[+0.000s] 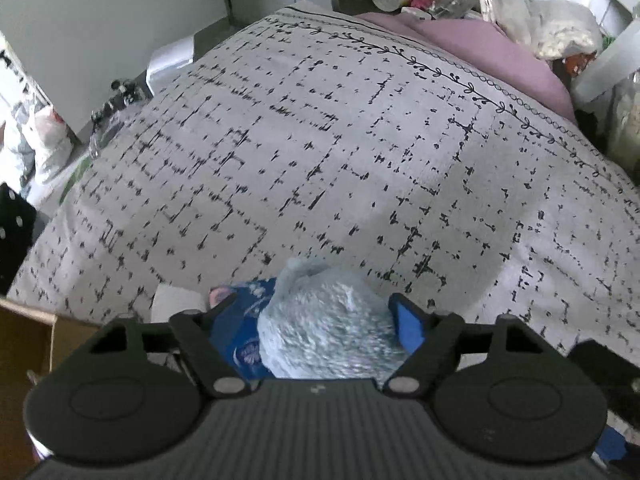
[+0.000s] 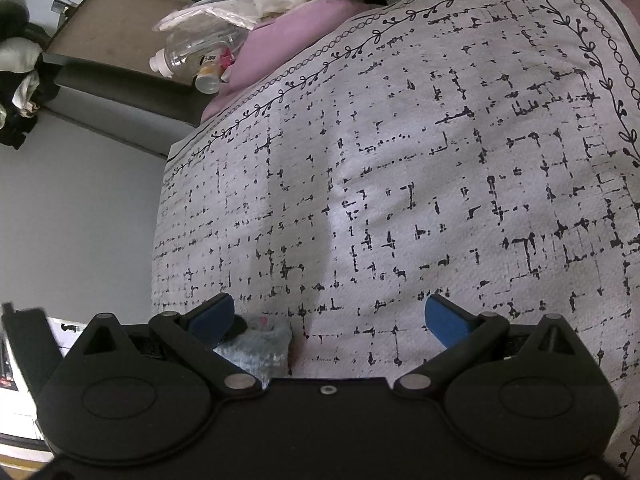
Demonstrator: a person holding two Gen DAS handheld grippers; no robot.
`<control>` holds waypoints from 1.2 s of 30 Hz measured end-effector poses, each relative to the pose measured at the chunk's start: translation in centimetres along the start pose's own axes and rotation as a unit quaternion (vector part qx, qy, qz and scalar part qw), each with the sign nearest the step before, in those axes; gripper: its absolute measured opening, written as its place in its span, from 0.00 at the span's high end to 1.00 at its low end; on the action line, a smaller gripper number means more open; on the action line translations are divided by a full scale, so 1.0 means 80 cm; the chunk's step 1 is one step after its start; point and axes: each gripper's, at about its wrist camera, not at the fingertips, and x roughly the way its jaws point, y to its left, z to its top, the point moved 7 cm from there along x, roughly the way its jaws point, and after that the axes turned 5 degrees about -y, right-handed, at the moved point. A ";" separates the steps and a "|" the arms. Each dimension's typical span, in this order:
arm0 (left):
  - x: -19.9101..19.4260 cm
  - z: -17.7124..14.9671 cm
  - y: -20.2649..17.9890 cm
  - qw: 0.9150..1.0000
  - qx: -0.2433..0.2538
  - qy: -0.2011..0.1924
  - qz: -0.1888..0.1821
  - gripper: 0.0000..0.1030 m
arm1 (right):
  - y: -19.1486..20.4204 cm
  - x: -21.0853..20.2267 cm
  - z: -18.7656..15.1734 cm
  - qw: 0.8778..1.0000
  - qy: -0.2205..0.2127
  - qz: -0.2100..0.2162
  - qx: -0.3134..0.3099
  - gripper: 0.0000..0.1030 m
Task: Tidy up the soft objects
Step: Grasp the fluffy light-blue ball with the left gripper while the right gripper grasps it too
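Note:
A fluffy light-blue soft toy (image 1: 328, 328) sits between the fingers of my left gripper (image 1: 312, 312), low over the near edge of a white bedspread with black dashes (image 1: 320, 152). A blue patterned cloth with a pink spot (image 1: 244, 320) lies by the left finger. The jaws are wide and I cannot tell if they press the toy. My right gripper (image 2: 330, 316) is open and empty over the same bedspread (image 2: 420, 160). A light-blue fuzzy item (image 2: 260, 344) lies just inside its left finger.
A pink pillow (image 1: 492, 48) lies at the head of the bed, with cups and plastic bags (image 1: 560, 32) behind it. A cardboard box (image 1: 24, 344) is at the lower left. In the right wrist view a plastic bottle (image 2: 192, 52) lies beside a pink pillow (image 2: 288, 40).

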 end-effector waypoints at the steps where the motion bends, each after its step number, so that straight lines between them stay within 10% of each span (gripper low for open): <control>1: -0.004 -0.003 0.004 1.000 -0.006 0.002 -0.005 0.29 | 0.001 0.000 0.000 1.000 0.000 0.001 -0.002 0.00; 15: -0.021 -0.049 0.056 0.994 -0.083 0.037 -0.065 0.66 | 0.025 0.008 -0.027 0.997 0.046 0.057 -0.008 0.10; 36: -0.047 -0.062 0.081 0.972 -0.171 0.042 -0.154 0.69 | 0.057 0.030 -0.077 0.990 0.108 0.079 -0.046 0.41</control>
